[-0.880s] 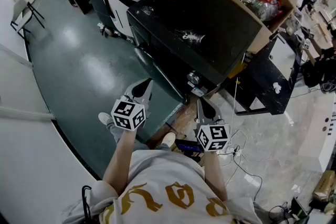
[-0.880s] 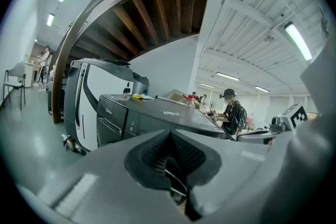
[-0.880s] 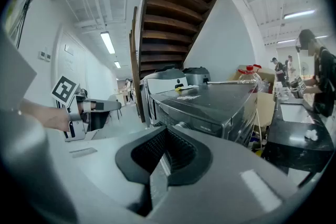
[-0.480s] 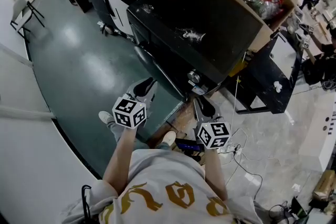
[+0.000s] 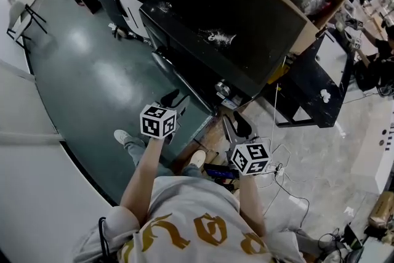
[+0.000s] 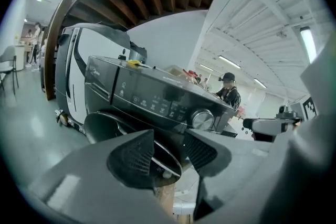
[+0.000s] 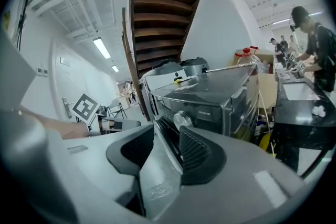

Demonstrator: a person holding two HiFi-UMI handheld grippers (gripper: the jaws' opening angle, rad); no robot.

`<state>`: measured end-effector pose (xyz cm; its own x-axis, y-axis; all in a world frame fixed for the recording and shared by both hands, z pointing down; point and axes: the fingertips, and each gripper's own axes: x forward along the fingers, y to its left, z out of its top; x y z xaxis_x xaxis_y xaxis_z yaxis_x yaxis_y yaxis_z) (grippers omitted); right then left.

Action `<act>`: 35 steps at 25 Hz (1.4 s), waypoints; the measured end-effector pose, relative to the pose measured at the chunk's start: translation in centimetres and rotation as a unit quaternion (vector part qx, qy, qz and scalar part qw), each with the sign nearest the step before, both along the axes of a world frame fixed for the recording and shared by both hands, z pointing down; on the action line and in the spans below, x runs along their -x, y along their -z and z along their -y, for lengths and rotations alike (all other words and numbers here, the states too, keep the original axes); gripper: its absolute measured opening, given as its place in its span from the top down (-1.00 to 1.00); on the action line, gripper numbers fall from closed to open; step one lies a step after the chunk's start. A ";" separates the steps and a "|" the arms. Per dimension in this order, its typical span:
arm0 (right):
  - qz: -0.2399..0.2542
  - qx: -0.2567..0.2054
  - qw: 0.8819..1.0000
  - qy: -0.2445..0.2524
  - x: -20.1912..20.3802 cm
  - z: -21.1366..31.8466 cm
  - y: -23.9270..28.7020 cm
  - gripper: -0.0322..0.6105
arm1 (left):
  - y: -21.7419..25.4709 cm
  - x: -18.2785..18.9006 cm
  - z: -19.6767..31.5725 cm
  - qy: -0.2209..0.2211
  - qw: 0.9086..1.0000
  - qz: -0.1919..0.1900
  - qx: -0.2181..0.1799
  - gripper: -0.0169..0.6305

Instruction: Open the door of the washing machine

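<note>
One washing machine (image 5: 246, 64), one cardboard box (image 5: 306, 20), two grippers: left gripper (image 5: 172, 98), right gripper (image 5: 236, 125).

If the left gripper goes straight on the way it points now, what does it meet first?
Most likely the round door of the washing machine; its rim shows between the left gripper's open jaws. Depth is unclear.

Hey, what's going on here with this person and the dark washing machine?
A person stands in front of the washing machine with a hand-held gripper in each hand. The left hand-held gripper and the right hand-held gripper both point toward the machine's front, jaws apart and holding nothing. Neither touches the round door, which looks shut, so the opening has not begun.
</note>
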<state>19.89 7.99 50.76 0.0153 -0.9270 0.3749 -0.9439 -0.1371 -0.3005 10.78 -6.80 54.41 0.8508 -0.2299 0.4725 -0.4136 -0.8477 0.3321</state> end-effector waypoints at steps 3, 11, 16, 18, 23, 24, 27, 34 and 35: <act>0.003 0.007 1.000 -0.006 -0.7 -0.4 -0.4 0.40 | -1.8 -1.3 0.9 0.004 1.000 0.020 0.013 0.42; 0.011 0.027 0.999 -0.034 -2.4 -2.3 -1.8 0.41 | -6.8 -4.0 2.7 0.023 0.997 0.064 0.046 0.42; 0.016 0.043 0.998 -0.039 -3.0 -2.7 -3.4 0.40 | -9.4 -5.4 3.5 0.037 0.993 0.071 0.086 0.34; 0.021 0.049 0.998 -0.038 -3.0 -2.6 -4.0 0.40 | -10.0 -5.8 3.8 0.048 0.991 0.068 0.100 0.27; 0.031 0.055 0.997 -0.035 -2.8 -2.3 -5.0 0.40 | -11.9 -5.9 5.3 0.114 0.982 0.059 0.141 0.10; 0.033 0.057 0.997 -0.034 -2.7 -2.4 -5.2 0.41 | -12.4 -5.8 5.4 0.124 0.979 0.061 0.147 0.10; 0.037 0.062 0.997 -0.035 -2.6 -2.7 -5.6 0.41 | -13.0 -6.0 5.6 0.143 0.975 0.065 0.157 0.10; 0.034 0.062 0.997 -0.035 -3.1 -2.8 -5.7 0.42 | -12.8 -5.9 5.8 0.152 0.977 0.061 0.136 0.08; 0.033 0.061 0.997 -0.034 -3.1 -2.8 -5.6 0.42 | -12.7 -5.9 5.8 0.152 0.977 0.061 0.134 0.08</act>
<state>22.97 10.80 56.36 0.0483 -0.8719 0.4874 -0.9096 -0.2400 -0.3391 16.64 -12.58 67.10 0.6955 -0.3170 0.6448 -0.6836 -0.5683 0.4579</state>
